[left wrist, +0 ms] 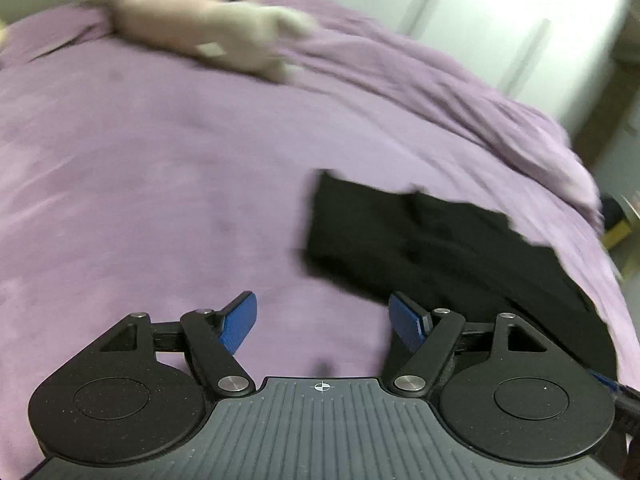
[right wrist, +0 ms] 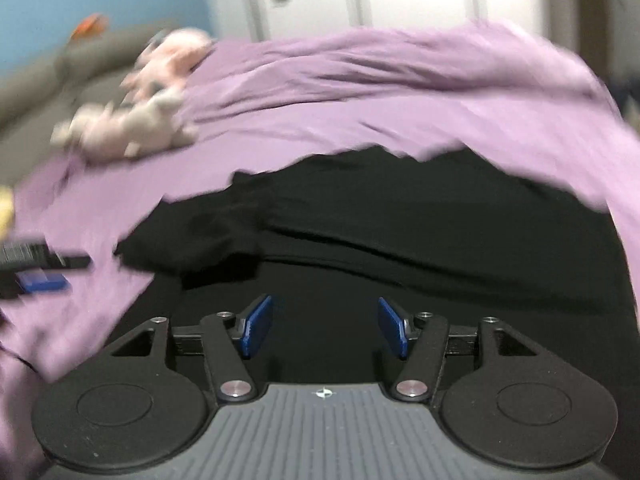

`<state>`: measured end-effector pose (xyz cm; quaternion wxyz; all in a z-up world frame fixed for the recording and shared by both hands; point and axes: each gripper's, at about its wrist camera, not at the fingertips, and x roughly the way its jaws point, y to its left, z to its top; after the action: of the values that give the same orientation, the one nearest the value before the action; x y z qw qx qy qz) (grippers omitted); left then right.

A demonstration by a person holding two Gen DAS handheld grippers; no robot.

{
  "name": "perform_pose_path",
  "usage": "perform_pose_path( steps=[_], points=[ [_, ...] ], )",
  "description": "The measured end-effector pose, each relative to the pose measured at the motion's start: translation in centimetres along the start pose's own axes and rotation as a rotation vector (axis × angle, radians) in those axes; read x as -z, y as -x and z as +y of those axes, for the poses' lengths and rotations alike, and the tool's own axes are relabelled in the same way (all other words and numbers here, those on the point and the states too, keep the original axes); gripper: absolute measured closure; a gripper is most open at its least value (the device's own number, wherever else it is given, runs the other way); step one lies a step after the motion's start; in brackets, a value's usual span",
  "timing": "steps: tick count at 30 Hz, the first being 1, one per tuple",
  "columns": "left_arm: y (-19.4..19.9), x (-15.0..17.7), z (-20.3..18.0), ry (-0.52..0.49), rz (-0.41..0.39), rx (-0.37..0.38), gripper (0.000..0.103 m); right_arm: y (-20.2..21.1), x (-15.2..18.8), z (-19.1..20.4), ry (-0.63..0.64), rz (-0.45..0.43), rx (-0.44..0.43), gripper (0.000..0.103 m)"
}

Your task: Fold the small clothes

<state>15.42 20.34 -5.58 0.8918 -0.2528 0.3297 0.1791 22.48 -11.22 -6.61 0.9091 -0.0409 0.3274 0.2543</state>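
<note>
A black garment (left wrist: 440, 248) lies crumpled on the purple bedspread (left wrist: 160, 180), to the right in the left wrist view. My left gripper (left wrist: 324, 324) is open and empty over bare bedspread, just left of the garment's near edge. In the right wrist view the same black garment (right wrist: 400, 232) fills the middle, partly folded over itself. My right gripper (right wrist: 326, 326) is open and empty, held just above the garment's near part. The left gripper (right wrist: 40, 268) shows at the left edge of that view. Both views are blurred by motion.
A pale stuffed animal (left wrist: 192, 24) lies at the far side of the bed, with a pink one (right wrist: 172, 60) behind it. The bedspread (right wrist: 360, 92) is rumpled toward the far right. White closet doors (left wrist: 500, 12) stand beyond the bed.
</note>
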Motion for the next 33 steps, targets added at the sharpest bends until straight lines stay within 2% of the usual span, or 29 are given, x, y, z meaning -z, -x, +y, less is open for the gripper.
perform_pose_path(
  steps=[2, 5, 7, 9, 10, 13, 16, 18, 19, 21, 22, 25, 27, 29, 31, 33],
  points=[
    [-0.1, 0.0, 2.2, 0.052, 0.018, -0.045, 0.024, -1.6, -0.1, 3.1, 0.163, -0.022, 0.053, 0.045],
    [-0.2, 0.4, 4.3, 0.081, 0.03, -0.082, 0.024, -3.6, -0.3, 5.9, 0.316, -0.032, 0.103, 0.047],
    [-0.2, 0.3, 5.1, 0.093, 0.03, -0.087, 0.025, -5.0, -0.3, 7.4, 0.412, -0.038, 0.135, 0.052],
    [0.1, 0.7, 5.6, 0.108, 0.026, -0.072, 0.025, -6.3, -0.1, 8.7, 0.504, -0.035, 0.155, 0.064],
    [0.3, 0.8, 5.7, 0.11, 0.024, -0.068, 0.025, -6.7, 0.1, 9.2, 0.537, -0.037, 0.162, 0.064],
    [0.4, 1.1, 5.8, 0.097, 0.024, -0.065, 0.025, -7.5, -0.3, 9.9, 0.567, -0.057, 0.144, 0.071],
    [0.5, 1.2, 5.8, 0.082, 0.022, -0.065, 0.025, -8.0, -0.9, 10.4, 0.567, -0.079, 0.12, 0.081],
    [0.2, 1.2, 5.4, 0.077, 0.022, -0.067, 0.025, -8.5, -1.3, 10.4, 0.542, -0.079, 0.086, 0.098],
    [0.2, 1.3, 5.2, 0.073, 0.021, -0.063, 0.025, -8.6, -1.7, 10.1, 0.511, -0.075, 0.065, 0.098],
    [0.3, 1.2, 4.4, 0.057, 0.017, -0.051, 0.025, -8.5, -3.1, 8.6, 0.348, -0.072, 0.009, 0.099],
    [0.5, 1.1, 3.8, 0.041, 0.008, -0.038, 0.025, -8.0, -3.9, 7.2, 0.23, -0.075, -0.019, 0.099],
    [0.4, 0.8, 1.9, -0.014, -0.019, -0.002, 0.025, -5.4, -5.1, -0.1, -0.266, -0.118, -0.124, 0.099],
    [-0.2, 0.7, 0.0, -0.052, -0.018, 0.028, 0.025, -3.4, -4.0, -4.7, -0.511, -0.159, -0.126, 0.098],
    [-1.0, 0.8, -1.9, -0.086, -0.011, 0.062, 0.025, -1.9, -2.2, -8.1, -0.625, -0.166, -0.074, 0.098],
    [-1.8, 1.2, -3.9, -0.125, -0.008, 0.095, 0.025, -1.7, -0.5, -10.6, -0.672, -0.117, -0.011, 0.095],
    [-2.9, 1.6, -5.7, -0.156, 0.013, 0.112, 0.025, -1.8, 1.2, -13.0, -0.76, -0.055, 0.0, 0.093]
  ],
)
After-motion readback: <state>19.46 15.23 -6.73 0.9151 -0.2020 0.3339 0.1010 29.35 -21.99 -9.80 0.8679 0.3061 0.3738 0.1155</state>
